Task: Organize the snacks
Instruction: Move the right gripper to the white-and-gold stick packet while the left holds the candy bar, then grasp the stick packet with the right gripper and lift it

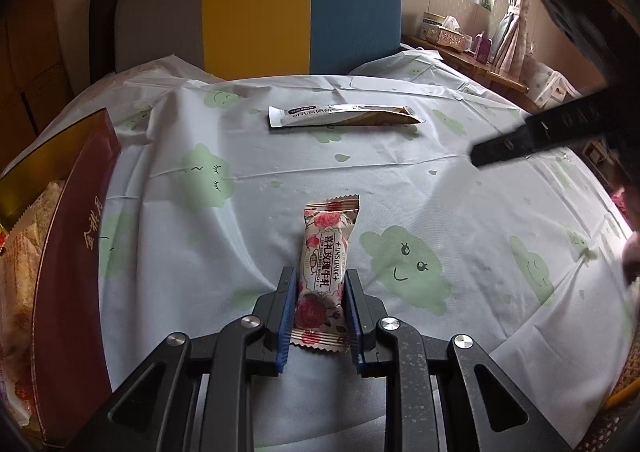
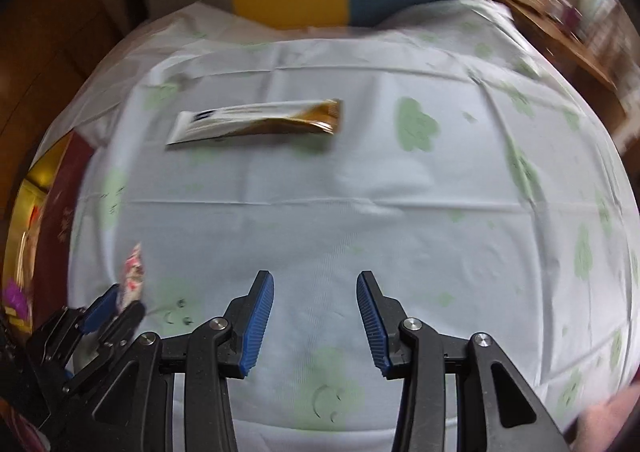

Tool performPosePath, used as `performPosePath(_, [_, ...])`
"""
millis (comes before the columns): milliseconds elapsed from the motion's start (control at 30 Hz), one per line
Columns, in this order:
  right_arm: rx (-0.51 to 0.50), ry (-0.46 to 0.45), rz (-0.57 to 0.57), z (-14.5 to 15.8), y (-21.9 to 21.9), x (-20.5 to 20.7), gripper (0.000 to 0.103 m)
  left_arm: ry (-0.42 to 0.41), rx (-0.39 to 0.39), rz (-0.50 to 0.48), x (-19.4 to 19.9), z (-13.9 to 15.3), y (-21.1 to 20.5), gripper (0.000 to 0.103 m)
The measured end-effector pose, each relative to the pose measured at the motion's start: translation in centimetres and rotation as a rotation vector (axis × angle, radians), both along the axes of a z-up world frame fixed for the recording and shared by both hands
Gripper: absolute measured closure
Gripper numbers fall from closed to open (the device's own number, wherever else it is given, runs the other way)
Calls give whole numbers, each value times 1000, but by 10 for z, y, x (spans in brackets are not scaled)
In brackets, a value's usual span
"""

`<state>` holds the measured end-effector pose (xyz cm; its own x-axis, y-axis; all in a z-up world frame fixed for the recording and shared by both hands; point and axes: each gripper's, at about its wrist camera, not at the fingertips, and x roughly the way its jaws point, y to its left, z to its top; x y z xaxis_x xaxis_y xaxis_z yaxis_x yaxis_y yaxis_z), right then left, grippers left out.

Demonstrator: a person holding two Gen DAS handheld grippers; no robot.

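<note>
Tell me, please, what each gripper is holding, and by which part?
The left gripper clamps the rose-print candy bar near its lower end; the right gripper holds nothing.

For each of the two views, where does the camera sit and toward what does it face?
Left wrist: on the left gripper, facing down at the rose-printed candy wrapper it clamps; the right gripper's black arm shows.
Right wrist: on the right gripper, empty, above the cloud-printed white tablecloth; the left gripper shows.
Shared: the long white-and-gold sachet, the red box.
</note>
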<state>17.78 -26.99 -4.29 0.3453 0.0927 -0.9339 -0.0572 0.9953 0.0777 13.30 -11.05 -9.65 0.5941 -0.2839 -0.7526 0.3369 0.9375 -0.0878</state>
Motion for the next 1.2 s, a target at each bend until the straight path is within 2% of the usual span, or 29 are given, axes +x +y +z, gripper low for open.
performPosePath(33, [-6,-9,38,4,6,6,59,2,-7,0,0,0,1,80])
performPosePath(133, [-27,-38,177,14,28,34,40,3,-18,0,1,0,2,80])
performPosePath(167, [-43,-48,231,14,35,44,38,4,-22,0,1,0,3,80])
performPosePath(267, [-133,-37,360,9,53,79,38,7,-34,1,2,0,4,79])
performPosePath(500, [-284,49,553,-22,86,136,38,9,-46,1,3,0,4,78])
performPosePath(633, [-353,110,628,-44,99,152,37,13,-58,1,3,0,5,78])
performPosePath(700, [-337,134,622,-50,96,159,37,13,-62,1,2,0,6,78])
performPosePath(733, [-319,138,616,-49,93,160,39,12,-62,1,2,-1,6,78])
performPosePath(767, [-297,134,609,-46,88,159,59,12,-62,2,2,-1,7,78])
performPosePath(867, [-262,138,586,-42,77,147,87,9,-59,1,2,-1,7,78])
performPosePath(933, [-241,144,565,-37,72,136,93,9,-60,1,2,-1,7,78])
performPosePath(1200, [-101,154,377,-6,49,49,93,12,-65,1,3,-1,9,78])
